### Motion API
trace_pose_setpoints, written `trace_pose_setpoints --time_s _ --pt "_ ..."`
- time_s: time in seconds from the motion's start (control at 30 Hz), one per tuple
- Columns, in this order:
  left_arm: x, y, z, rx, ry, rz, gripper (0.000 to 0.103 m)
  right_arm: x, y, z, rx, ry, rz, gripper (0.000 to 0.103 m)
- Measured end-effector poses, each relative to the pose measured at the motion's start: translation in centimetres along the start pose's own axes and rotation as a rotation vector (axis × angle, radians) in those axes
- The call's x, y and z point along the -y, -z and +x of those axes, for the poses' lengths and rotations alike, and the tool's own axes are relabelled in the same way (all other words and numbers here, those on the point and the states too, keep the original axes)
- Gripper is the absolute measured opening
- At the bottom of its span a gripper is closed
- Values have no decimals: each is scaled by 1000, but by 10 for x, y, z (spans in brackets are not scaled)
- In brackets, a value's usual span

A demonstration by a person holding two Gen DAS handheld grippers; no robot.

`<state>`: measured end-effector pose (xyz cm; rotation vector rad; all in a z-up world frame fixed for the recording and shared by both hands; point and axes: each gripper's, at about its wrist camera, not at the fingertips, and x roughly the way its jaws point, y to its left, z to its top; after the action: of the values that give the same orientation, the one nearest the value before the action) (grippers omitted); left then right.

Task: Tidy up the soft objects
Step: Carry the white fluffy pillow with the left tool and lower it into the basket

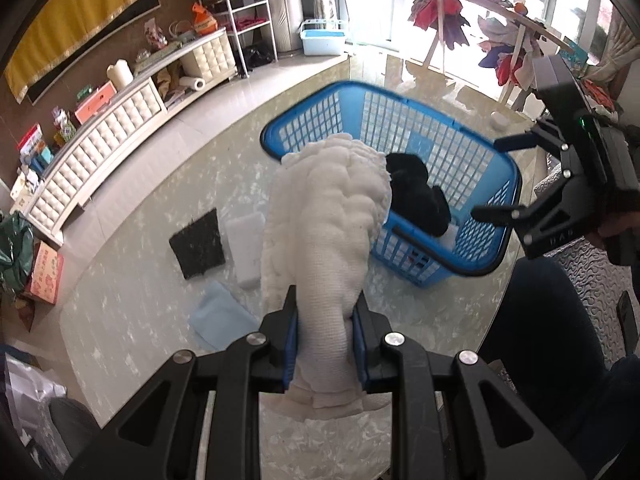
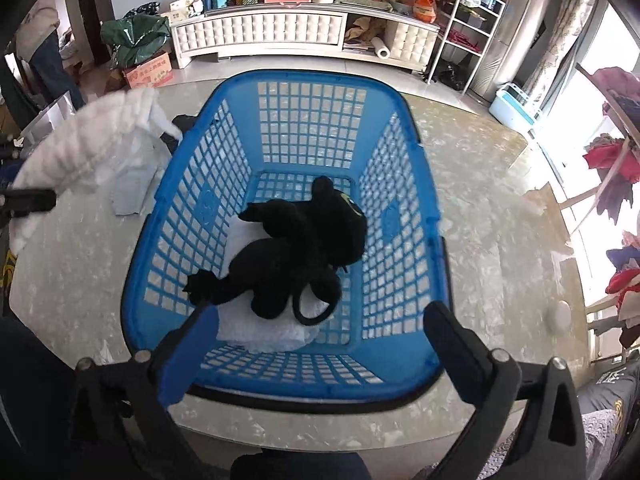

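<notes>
My left gripper point(image 1: 325, 312) is shut on a white waffle-textured cloth point(image 1: 324, 224), which stands up from the pads and leans toward a blue plastic basket point(image 1: 492, 256). The same cloth point(image 2: 80, 148) shows at the left of the right wrist view. Inside the basket point(image 2: 404, 128) a black plush toy point(image 2: 296, 248) lies on a white cloth point(image 2: 260, 330). My right gripper point(image 2: 320, 320) hangs open over the basket's near rim with nothing between its fingers. In the left wrist view the right gripper point(image 1: 490, 178) is beside the basket's right edge.
On the marble tabletop point(image 1: 132, 280) left of the basket lie a black scouring pad point(image 1: 198, 242), a white sponge block point(image 1: 248, 248) and a pale blue cloth point(image 1: 220, 320). A cream sideboard point(image 2: 280, 36) and a clothes rack point(image 1: 480, 12) stand beyond. A small white lid point(image 2: 560, 316) sits at right.
</notes>
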<state>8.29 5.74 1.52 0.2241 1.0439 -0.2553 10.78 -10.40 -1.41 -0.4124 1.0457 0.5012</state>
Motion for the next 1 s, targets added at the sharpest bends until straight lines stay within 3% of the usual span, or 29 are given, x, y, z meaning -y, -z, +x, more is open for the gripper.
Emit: trace_pose_setpoints --time_s 0.53,1.0 --pt "27 -74 31 43 23 137 21 37 22 -10 50 33 94 103" --pt "39 -115 93 -1 44 257 21 70 21 6 19 42 177 103"
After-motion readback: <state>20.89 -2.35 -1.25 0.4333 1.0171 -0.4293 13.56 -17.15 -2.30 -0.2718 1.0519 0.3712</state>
